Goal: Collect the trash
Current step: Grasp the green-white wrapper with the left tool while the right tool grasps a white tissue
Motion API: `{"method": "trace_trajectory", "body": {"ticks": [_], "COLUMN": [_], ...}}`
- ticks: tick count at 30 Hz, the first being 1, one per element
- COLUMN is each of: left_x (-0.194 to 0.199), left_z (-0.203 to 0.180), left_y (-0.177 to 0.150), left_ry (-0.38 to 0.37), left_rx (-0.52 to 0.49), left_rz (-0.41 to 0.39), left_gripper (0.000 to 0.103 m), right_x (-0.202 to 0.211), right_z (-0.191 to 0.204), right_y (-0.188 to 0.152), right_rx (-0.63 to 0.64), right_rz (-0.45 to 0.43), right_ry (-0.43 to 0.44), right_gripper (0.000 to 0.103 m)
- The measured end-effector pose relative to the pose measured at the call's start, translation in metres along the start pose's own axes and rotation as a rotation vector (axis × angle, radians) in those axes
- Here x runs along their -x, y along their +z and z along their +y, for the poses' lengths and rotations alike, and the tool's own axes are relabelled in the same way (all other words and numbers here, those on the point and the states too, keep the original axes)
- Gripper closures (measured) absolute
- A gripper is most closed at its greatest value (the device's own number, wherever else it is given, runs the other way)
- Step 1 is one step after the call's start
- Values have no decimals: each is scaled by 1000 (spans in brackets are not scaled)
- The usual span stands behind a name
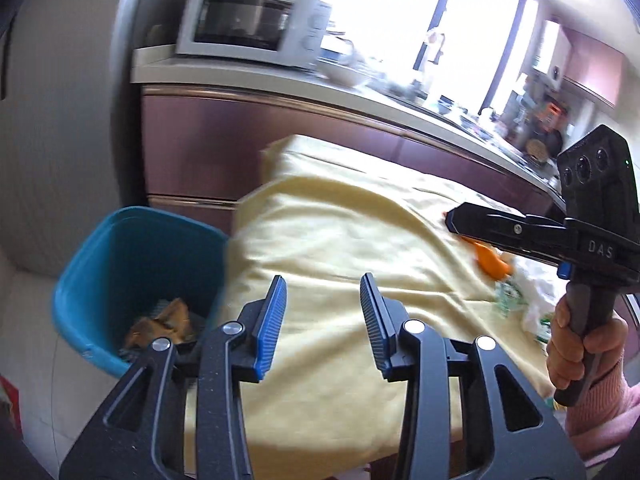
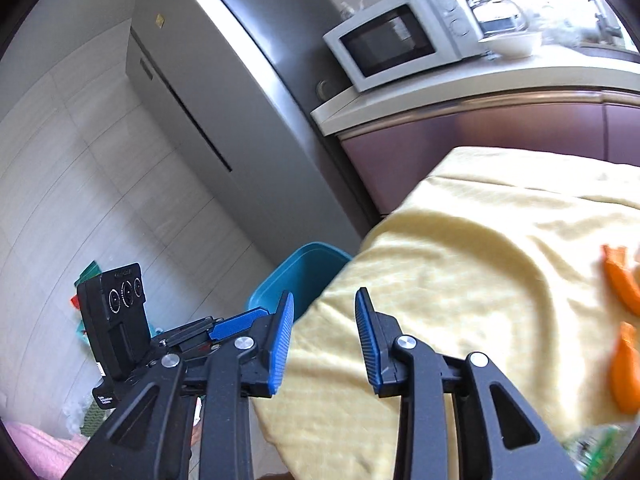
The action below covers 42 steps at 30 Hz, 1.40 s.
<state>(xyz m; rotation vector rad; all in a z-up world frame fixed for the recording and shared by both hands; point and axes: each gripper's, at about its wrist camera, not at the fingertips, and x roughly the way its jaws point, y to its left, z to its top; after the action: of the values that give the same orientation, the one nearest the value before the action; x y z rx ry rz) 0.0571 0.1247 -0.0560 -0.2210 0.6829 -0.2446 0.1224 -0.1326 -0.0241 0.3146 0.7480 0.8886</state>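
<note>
Hovering over yellow cloth: left tongs and right tongs held spread, empty; blue bin left, orange peels right.

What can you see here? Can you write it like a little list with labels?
place: a kitchen, with a microwave on the counter
table: covered with a yellow cloth
bin: blue bin on the floor beside the table, some brown crumpled trash inside
trash still on table: orange peel pieces, plus white and green wrappers, blurry
left gripper: open, empty, over the near table edge
right gripper: open, empty, over the table corner near the bin
</note>
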Motion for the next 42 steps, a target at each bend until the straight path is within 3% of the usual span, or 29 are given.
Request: {"method": "trace_trajectory", "body": {"ticks": [12,18,27,33,39,42], "left_x": [-60,-96,-142,-155,-163,-163], "left_z": [-111,-157,-187,-195,-196,-197], "left_y": [-8,-18,-24,-20,-21,-22], "left_ry": [-267,-336,-382,-408,-424,-421], "left_rx": [-118,-160,-143,-112,-83,-89], "left_rz": [115,204,334,365,392,390], "left_gripper": [59,53,51,54,79,83], "right_x": [123,159,156,148,148,150], "right_z": [-72,-96,-104,-110,-112,-111], "right_y": [-44,-68,-92,-95,-97,-98], "right_rx": [-134,-188,-206,-226,-239,-239], "right_rz": [-166,-198,-148,-130,-123,-126], "right_ry": [-329,-451,-449,-430,-411,-404], "right_gripper": [64,57,54,55,74,86]}}
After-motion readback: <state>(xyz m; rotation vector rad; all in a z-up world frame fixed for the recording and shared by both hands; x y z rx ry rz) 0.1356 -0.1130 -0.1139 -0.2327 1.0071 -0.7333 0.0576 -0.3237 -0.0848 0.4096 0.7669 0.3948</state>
